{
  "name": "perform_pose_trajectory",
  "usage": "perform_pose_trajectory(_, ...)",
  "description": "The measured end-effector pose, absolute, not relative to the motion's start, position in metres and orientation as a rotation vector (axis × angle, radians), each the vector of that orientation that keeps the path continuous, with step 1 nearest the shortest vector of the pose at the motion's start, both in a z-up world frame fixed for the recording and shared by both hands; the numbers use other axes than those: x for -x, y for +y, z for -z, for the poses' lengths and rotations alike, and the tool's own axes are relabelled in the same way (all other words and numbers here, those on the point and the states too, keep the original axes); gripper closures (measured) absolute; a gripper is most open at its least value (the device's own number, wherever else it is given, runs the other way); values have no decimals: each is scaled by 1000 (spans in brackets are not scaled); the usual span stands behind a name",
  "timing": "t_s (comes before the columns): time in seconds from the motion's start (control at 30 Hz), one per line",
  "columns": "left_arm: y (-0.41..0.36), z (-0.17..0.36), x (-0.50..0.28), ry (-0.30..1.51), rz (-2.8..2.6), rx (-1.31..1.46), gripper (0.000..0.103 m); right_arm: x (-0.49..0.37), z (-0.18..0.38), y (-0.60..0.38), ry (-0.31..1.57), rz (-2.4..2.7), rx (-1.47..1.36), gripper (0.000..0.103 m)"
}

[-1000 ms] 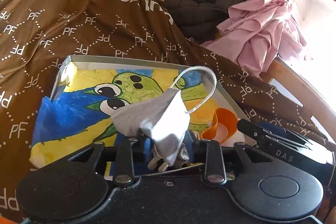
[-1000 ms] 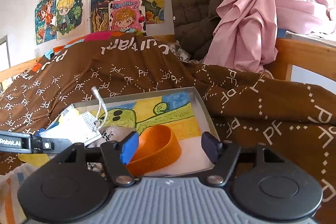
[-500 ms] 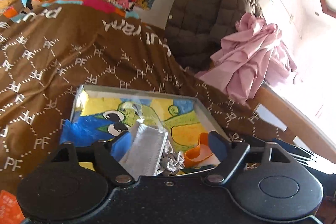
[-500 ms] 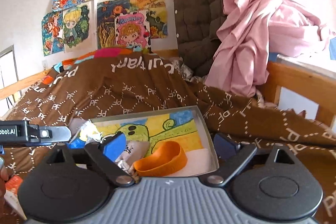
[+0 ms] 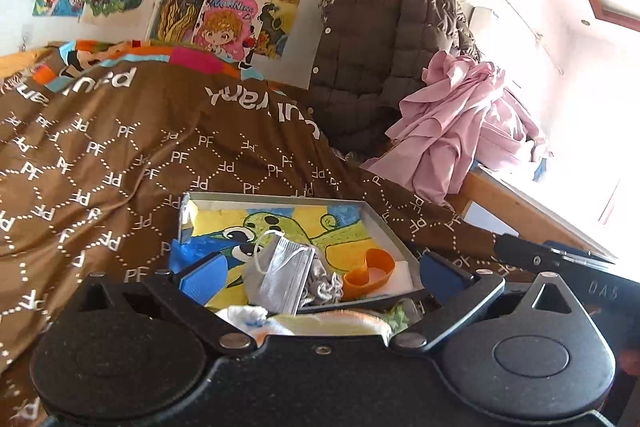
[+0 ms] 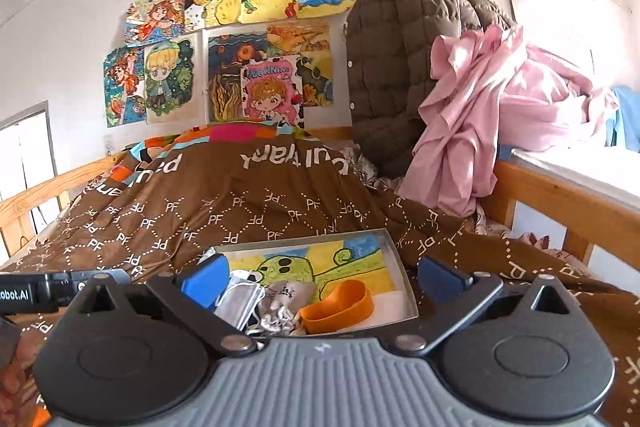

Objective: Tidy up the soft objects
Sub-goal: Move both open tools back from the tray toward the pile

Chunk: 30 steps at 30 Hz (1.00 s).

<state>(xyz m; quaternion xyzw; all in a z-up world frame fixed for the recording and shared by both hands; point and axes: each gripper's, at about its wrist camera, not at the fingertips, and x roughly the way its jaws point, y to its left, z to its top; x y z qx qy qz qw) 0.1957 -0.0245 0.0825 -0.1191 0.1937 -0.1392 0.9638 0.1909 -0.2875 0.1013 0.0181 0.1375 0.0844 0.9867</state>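
Mask [image 5: 280, 277] lies in tray [image 5: 390, 233]; both tools [image 5: 320, 273] [image 6: 320, 281] hover spread.

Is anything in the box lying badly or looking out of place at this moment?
The grey face mask lies crumpled at the near-left of the box, one ear loop sticking up, piled against a silvery pouch. The orange band lies beside them. Nothing spilled. Both tools are open and empty.
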Motion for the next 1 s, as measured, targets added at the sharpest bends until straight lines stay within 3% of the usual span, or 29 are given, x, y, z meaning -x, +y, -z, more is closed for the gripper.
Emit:
perform_pose_trajectory(0.63,-15,-63,-119,397,291,204,1,-109,-90,-268,258,-178,-34,0)
perform_pose_trajectory(1.0,-18,-38,-102,437,315,140,1,-82,-59,-252,345,-173,69,0)
